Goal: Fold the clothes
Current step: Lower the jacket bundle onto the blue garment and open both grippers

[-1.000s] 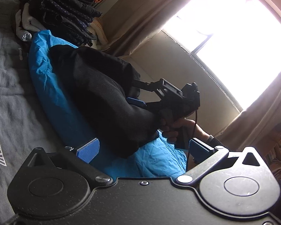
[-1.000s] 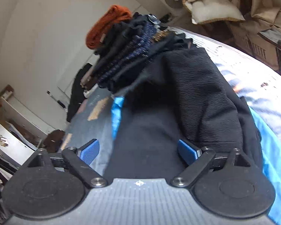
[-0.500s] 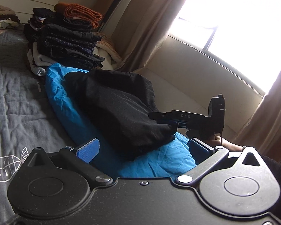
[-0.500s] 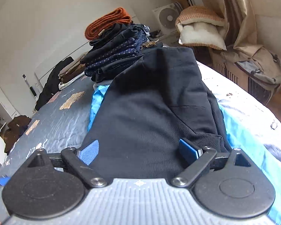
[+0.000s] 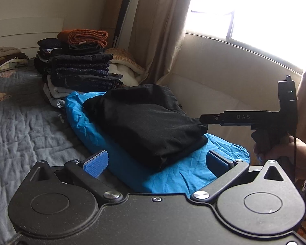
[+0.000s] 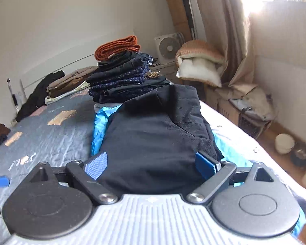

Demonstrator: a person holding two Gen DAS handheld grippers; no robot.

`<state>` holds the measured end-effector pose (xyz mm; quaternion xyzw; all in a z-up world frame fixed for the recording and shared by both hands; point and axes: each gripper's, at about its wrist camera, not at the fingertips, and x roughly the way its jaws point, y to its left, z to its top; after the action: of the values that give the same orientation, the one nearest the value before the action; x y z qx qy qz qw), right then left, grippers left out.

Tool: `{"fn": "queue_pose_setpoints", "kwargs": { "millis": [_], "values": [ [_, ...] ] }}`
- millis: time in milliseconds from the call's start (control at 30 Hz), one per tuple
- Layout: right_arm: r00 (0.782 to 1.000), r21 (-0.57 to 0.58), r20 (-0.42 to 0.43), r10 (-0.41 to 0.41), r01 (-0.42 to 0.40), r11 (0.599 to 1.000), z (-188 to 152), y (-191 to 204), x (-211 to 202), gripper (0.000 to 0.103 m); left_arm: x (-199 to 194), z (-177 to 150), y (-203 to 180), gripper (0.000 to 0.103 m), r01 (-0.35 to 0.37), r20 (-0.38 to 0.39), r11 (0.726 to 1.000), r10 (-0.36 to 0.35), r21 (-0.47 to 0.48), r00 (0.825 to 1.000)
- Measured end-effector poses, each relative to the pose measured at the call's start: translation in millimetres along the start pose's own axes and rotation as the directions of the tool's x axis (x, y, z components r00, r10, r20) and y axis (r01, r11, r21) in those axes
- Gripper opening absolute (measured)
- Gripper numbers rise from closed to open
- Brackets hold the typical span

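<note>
Once lifted a sec ago, the black garment (image 5: 150, 122) was laid folded on the blue garment (image 5: 185, 175) atop the bed (image 5: 24, 126). L gripper (image 5: 157, 161) & R gripper (image 6: 151, 163) were seen spread apart, nothing held, so fold was judged approx. done.

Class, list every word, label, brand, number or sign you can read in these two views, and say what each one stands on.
"DAS": pale letters on the black side bar of the right gripper, seen from the left wrist view.
Small pale tag on the orange knit topping the folded stack: too small to read.
Pale marks on the grey quilt: patterns, not readable as text.
Nothing else legible.
</note>
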<state>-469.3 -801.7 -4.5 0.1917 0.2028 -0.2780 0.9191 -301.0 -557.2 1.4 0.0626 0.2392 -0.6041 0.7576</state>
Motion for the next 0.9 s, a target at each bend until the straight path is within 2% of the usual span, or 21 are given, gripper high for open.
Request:
{"fn": "queue_pose_setpoints", "kwargs": {
  "millis": [167, 400, 600, 733, 833, 900],
  "values": [
    [0.999, 0.041, -0.036, -0.006, 0.008, 0.999, -7, 19, -31, 0.093, 2, 7, -12, 0.103, -0.027, -0.014, 1.000, 0.027, 0.013, 1.000],
    [0.993, 0.040, -0.028, -0.114, 0.115, 0.993, -11, 45, -74, 0.093, -1, 14, -22, 0.103, -0.066, -0.055, 0.998, 0.067, 0.013, 0.996],
    [0.984, 0.027, -0.010, -0.175, 0.175, 0.984, -14, 62, -107, 0.093, -15, 23, -38, 0.103, -0.133, -0.049, 0.988, 0.137, 0.082, 0.989],
    [0.984, -0.011, -0.030, -0.175, 0.175, 0.985, -11, 70, -122, 0.093, -18, 33, -48, 0.103, -0.191, -0.054, 0.974, 0.199, 0.125, 0.979],
    [0.990, -0.006, -0.041, -0.137, 0.136, 0.991, -2, 72, -129, 0.093, -19, 39, -53, 0.103, -0.262, -0.072, 0.956, 0.273, 0.129, 0.959],
    [0.992, -0.007, -0.051, -0.119, 0.119, 0.993, 5, 73, -131, 0.093, -20, 42, -52, 0.103, -0.251, -0.084, 0.962, 0.260, 0.103, 0.962]
  ]
}}
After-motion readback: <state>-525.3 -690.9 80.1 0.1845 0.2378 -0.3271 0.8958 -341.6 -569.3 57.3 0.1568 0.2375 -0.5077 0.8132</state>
